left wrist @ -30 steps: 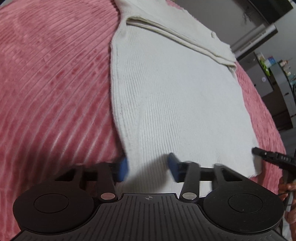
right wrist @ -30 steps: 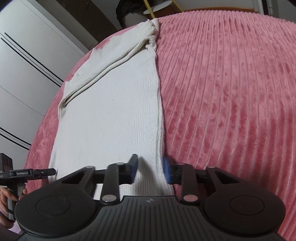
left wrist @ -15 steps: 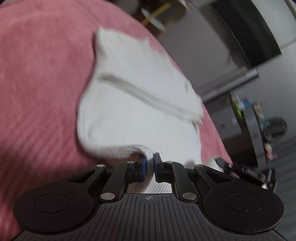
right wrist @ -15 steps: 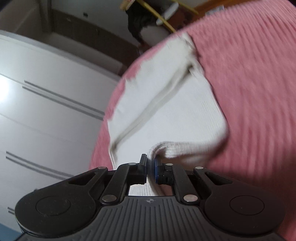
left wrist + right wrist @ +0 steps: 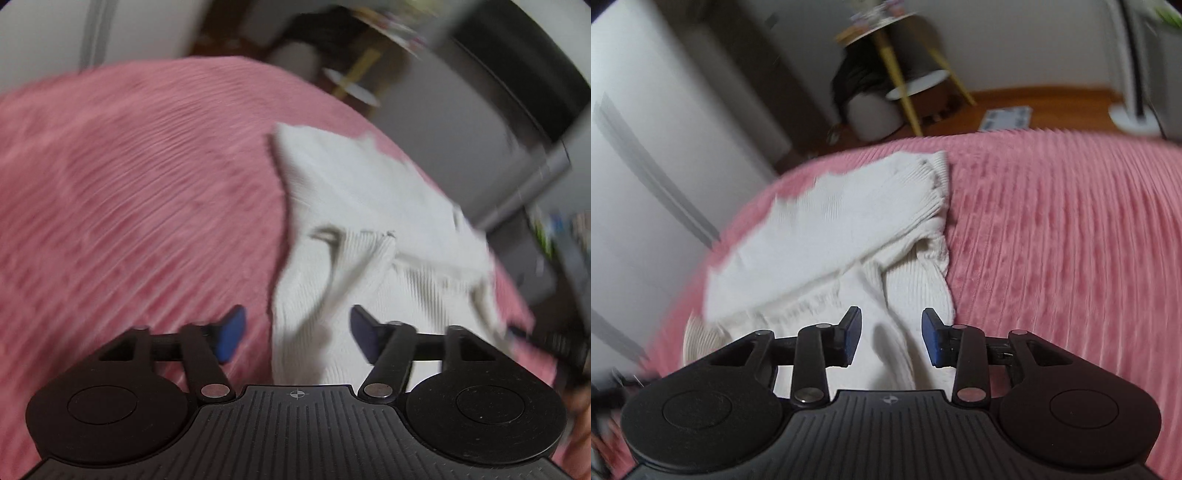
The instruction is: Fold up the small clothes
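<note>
A cream ribbed knit garment [image 5: 369, 229] lies folded over on itself on the pink ribbed bedspread [image 5: 129, 221]. My left gripper [image 5: 295, 332] is open just above the garment's near left edge, holding nothing. In the right wrist view the same garment [image 5: 849, 229] lies bunched, its lower part folded up over the top. My right gripper [image 5: 890, 338] is open over the garment's near right edge, holding nothing. Both views are motion-blurred.
The pink bedspread [image 5: 1052, 240] extends wide on both sides of the garment. Beyond the bed stand a yellow-legged side table [image 5: 908, 74], white wardrobe doors [image 5: 665, 147] and a lamp base [image 5: 1134, 118]. The other gripper [image 5: 561, 347] shows at the left view's right edge.
Both grippers closed on the garment's bottom hem, lifted and carried it forward over the upper part, then opened and released it. The garment now lies folded.
</note>
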### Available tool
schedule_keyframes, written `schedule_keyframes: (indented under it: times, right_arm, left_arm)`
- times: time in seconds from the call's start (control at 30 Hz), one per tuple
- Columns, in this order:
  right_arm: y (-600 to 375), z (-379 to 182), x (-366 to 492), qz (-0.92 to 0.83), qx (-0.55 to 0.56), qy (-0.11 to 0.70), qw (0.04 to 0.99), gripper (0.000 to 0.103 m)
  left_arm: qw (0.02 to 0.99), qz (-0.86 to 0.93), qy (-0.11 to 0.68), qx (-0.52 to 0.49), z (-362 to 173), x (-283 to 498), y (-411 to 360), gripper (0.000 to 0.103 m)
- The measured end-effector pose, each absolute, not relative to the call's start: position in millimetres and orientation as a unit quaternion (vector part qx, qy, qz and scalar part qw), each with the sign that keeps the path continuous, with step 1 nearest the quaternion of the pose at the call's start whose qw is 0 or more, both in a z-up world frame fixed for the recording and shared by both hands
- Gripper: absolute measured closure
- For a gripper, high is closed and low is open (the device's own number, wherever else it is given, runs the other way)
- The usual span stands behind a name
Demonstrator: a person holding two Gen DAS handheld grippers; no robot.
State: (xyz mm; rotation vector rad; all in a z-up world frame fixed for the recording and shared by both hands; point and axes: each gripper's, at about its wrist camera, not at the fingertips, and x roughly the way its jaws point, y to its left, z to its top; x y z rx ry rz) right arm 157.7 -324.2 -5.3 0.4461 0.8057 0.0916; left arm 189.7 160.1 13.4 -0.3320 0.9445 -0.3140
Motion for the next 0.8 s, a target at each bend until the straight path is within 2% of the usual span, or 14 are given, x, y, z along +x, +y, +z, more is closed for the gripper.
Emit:
schedule_keyframes:
  times: [0.1,0.17,0.27,0.33,0.43,0.5,0.53,0.57,0.6,0.63,0.7,0.73,0.77,0.8]
  right_arm:
    - [-305,-9,166,0.065,0.143,0.398,0.904,0.065]
    - [-294,-11,171,0.073,0.122,0.4,0.905,0.055]
    - [-280,-12,180,0.077,0.089,0.407,0.906,0.055]
    - [-271,-10,182,0.085,0.063,0.404,0.909,0.055]
    - [-260,-13,190,0.086,0.027,0.407,0.909,0.061]
    - [-255,-17,196,0.085,0.011,0.416,0.905,0.074]
    - [-253,-18,197,0.083,0.002,0.417,0.905,0.083]
    - [-250,-20,198,0.079,-0.01,0.417,0.905,0.089]
    - [-248,-20,198,0.076,-0.019,0.416,0.906,0.092]
    - [-248,-19,197,0.076,-0.025,0.413,0.907,0.094]
    - [-250,-15,194,0.074,-0.024,0.402,0.913,0.095]
    - [-252,-12,192,0.072,-0.02,0.395,0.916,0.095]
    - [-255,-8,190,0.07,-0.017,0.389,0.919,0.095]
    - [-258,-4,189,0.07,-0.013,0.382,0.921,0.095]
  left_arm:
    - [0.87,-0.176,0.451,-0.092,13,189,135,0.026]
    - [0.872,-0.185,0.448,-0.074,13,188,125,0.023]
    - [0.872,-0.201,0.441,-0.066,15,194,111,0.022]
    - [0.876,-0.212,0.43,-0.054,18,197,99,0.017]
    - [0.875,-0.225,0.429,-0.013,15,205,75,0.016]
    - [0.872,-0.222,0.436,0.018,7,211,59,0.017]
    - [0.871,-0.215,0.44,0.032,1,214,54,0.021]
    - [0.869,-0.207,0.448,0.041,-3,216,50,0.033]
    - [0.865,-0.199,0.458,0.044,-8,220,47,0.043]
    - [0.861,-0.189,0.47,0.044,-13,223,46,0.061]
    - [0.863,-0.173,0.473,0.031,-15,225,51,0.072]
    - [0.865,-0.174,0.47,0.017,-12,226,56,0.088]
    - [0.868,-0.172,0.465,-0.001,-8,226,62,0.093]
    - [0.872,-0.168,0.459,-0.022,-3,227,69,0.093]
